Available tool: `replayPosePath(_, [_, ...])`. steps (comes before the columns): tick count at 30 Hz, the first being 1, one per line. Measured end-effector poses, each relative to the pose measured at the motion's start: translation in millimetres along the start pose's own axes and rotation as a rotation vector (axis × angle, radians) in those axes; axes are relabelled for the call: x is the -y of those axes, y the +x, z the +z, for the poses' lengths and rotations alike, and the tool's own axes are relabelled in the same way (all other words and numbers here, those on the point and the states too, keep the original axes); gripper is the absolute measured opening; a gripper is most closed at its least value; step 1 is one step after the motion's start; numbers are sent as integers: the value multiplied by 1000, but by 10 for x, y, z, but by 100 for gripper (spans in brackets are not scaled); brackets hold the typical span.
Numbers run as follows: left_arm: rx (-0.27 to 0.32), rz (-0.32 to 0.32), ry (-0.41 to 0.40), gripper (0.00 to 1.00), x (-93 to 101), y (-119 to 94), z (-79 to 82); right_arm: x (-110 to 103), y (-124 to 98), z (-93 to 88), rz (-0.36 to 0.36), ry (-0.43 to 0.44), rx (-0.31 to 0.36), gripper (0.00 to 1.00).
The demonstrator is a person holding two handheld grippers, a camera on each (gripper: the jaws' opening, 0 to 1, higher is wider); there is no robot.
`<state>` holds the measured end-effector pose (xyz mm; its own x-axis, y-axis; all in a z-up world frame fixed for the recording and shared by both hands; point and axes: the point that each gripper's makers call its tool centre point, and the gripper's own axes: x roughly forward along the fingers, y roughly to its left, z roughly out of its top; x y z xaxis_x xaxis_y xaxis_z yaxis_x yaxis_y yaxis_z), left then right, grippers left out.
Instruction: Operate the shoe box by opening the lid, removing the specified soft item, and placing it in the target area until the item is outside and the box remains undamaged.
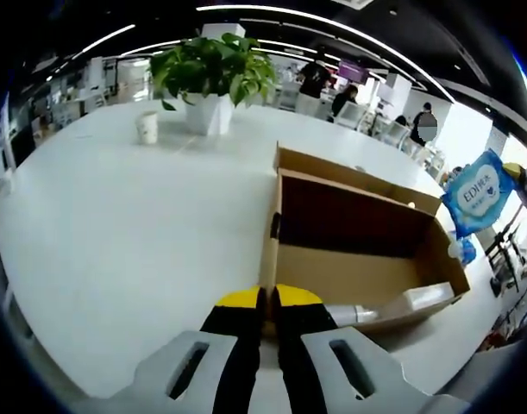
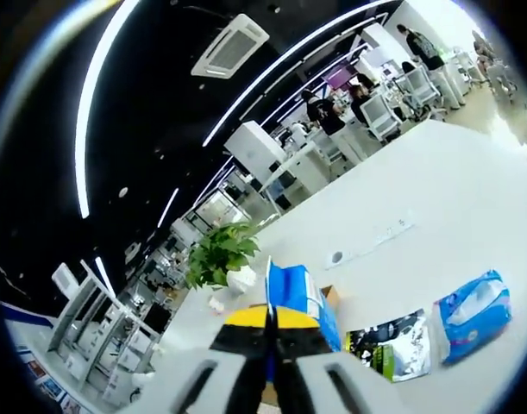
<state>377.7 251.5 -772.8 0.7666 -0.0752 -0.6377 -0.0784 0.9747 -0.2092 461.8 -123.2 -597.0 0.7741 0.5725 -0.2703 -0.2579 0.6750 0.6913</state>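
Observation:
An open brown cardboard shoe box lies on the white table, its lid folded back on the far side. My left gripper, with yellow-tipped jaws, is shut on the top edge of the box's near end wall. A pale strip lies along the box's near right wall. To the right of the box and above the table, a blue soft pack hangs from the right gripper. In the right gripper view, my right gripper is shut on that blue pack, held high above the table.
A potted plant and a paper cup stand at the table's far side. A second blue pack and a black-and-green packet lie on the table. People and desks are in the background.

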Motion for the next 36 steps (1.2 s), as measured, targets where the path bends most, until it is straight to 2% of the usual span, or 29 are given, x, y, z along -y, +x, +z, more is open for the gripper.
replayPosePath(13, [13,17,-19,2,-94,-28,-6,340,218,-286,-48,17,-46,0])
replayPosePath(25, [17,5,-34,2,-117,-17,13,428,454,-405,-54,76,-56,0])
replayPosePath(32, [16,17,-19,2,-147,-24,19,501,575,-516,-73,72,-89,0])
replayPosePath(34, [18,16,-19,2,-145,-25,19,512,609,-552,-69,114,-100,0])
replayPosePath(36, [19,15,-21,2,-148,-27,18,518,634,-563,-82,99,-102,0])
